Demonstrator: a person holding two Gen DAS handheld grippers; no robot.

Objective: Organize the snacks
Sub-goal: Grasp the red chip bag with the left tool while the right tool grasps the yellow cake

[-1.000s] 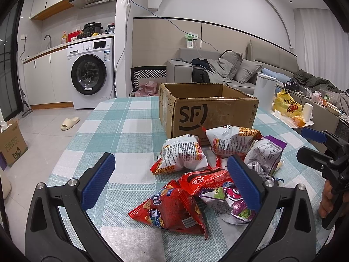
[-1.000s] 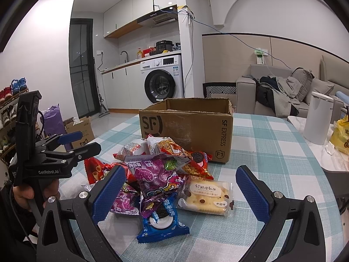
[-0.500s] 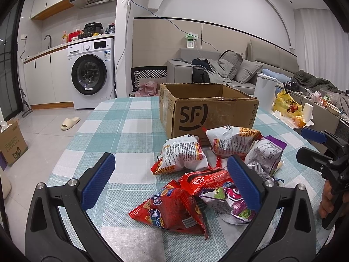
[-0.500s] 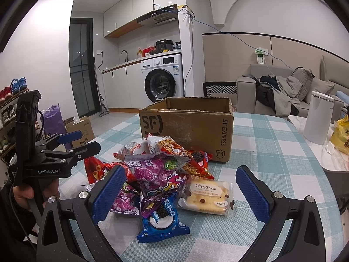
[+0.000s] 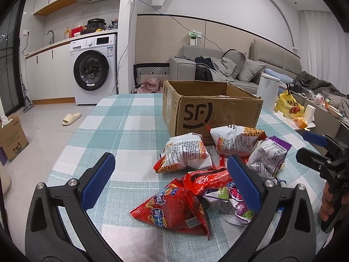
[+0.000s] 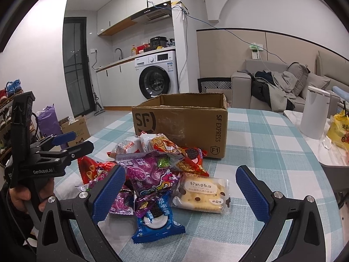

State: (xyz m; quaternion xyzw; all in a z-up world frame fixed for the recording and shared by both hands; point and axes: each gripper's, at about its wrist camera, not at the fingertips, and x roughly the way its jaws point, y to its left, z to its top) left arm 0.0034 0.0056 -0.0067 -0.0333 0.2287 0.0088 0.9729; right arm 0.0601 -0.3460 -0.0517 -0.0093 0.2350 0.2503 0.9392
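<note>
I am holding my left gripper [image 5: 170, 179] wide, nothing between its blue pads, hovering over the near edge of the checked counter [image 5: 122, 131]. My right gripper [image 6: 181, 191] is spread just as wide and is gripping nothing.

The snacks are lying in a loose heap in the middle of the counter, just in front of the open cardboard SF Express box [image 5: 209, 111], which is sitting at 12 o'clock from the heap. From the left wrist view, a red triangular chip bag [image 5: 172, 209] is lying nearest me at 6 o'clock of the heap, a red wrapper [image 5: 207, 179] is touching it just behind, and two white puffed bags [image 5: 187, 152] are resting against the foot of the box. A purple-edged packet [image 5: 268, 155] is lying at 3 o'clock.

From the right wrist view, a purple candy bag [image 6: 150, 174] is topping the heap, a blue Oreo pack [image 6: 154, 220] is lying at 6 o'clock, and a clear-wrapped pack of pale biscuits [image 6: 202, 194] is sitting at 4 o'clock, touching the heap. A white kettle [image 6: 314, 113] is standing well apart at 2 o'clock.
</note>
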